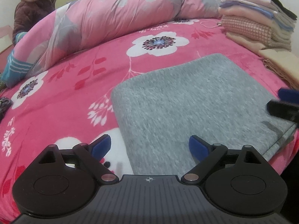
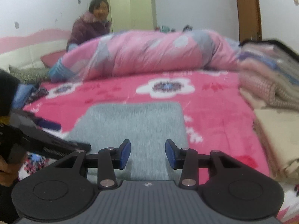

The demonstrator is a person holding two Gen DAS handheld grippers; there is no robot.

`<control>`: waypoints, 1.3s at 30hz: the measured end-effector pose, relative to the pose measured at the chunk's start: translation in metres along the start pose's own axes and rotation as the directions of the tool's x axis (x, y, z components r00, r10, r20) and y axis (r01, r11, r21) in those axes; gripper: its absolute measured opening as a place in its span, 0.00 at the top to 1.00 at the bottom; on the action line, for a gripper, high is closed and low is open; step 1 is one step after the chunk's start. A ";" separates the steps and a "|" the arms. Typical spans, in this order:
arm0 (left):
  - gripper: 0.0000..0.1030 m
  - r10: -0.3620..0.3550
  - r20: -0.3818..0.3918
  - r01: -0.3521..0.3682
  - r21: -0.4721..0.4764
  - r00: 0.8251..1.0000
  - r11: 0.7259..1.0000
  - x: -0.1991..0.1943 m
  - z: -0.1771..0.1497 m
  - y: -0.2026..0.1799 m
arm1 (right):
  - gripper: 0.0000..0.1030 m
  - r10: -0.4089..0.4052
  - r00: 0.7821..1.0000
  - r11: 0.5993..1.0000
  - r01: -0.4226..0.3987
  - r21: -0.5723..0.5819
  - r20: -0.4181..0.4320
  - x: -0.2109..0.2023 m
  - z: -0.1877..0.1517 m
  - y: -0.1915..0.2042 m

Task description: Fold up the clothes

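Pink floral bedspread (image 1: 74, 85) across most of both frames. Rolled quilt (image 1: 115, 16) along the top. Folded stack (image 1: 257, 24) upper right. Grey garment (image 1: 186, 108) folded flat, centre. Left gripper (image 1: 150, 147) spread wide, empty, bottom centre; right gripper (image 2: 148, 154) parted, empty.

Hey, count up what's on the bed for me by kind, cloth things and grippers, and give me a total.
Grey folded garment: 1
Stack of folded clothes: 1
Beige fringed cloth: 1
Rolled pink quilt: 1
Pink floral blanket: 1
Hand-held grippers, left and right, both open: 2
Total: 7
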State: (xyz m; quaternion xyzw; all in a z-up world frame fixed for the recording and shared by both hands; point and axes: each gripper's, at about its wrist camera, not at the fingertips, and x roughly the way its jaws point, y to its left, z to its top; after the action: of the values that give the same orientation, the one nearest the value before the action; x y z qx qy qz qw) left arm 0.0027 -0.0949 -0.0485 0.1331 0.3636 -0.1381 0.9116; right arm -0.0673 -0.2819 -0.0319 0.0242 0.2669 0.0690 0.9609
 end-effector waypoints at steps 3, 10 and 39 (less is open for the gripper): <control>0.09 -0.004 0.000 0.004 -0.008 1.000 1.000 0.001 -0.001 0.001 | 0.57 -0.004 0.999 1.000 0.005 0.021 -0.035 0.012 -0.009 -0.002; 0.09 -0.003 0.001 0.003 -0.029 1.000 1.000 0.001 -0.003 0.002 | 0.56 0.001 0.999 1.000 0.001 0.032 -0.046 0.011 -0.009 -0.004; 0.07 0.010 -0.042 -0.013 -0.091 0.999 0.996 0.001 -0.002 0.002 | 0.55 0.044 0.989 0.994 -0.030 0.101 -0.139 0.018 0.008 -0.015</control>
State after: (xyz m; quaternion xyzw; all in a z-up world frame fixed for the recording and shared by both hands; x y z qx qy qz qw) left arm 0.0028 -0.0922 -0.0500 0.0961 0.3874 -0.1132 0.9099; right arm -0.0460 -0.2946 -0.0355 0.0714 0.3369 0.0752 0.9358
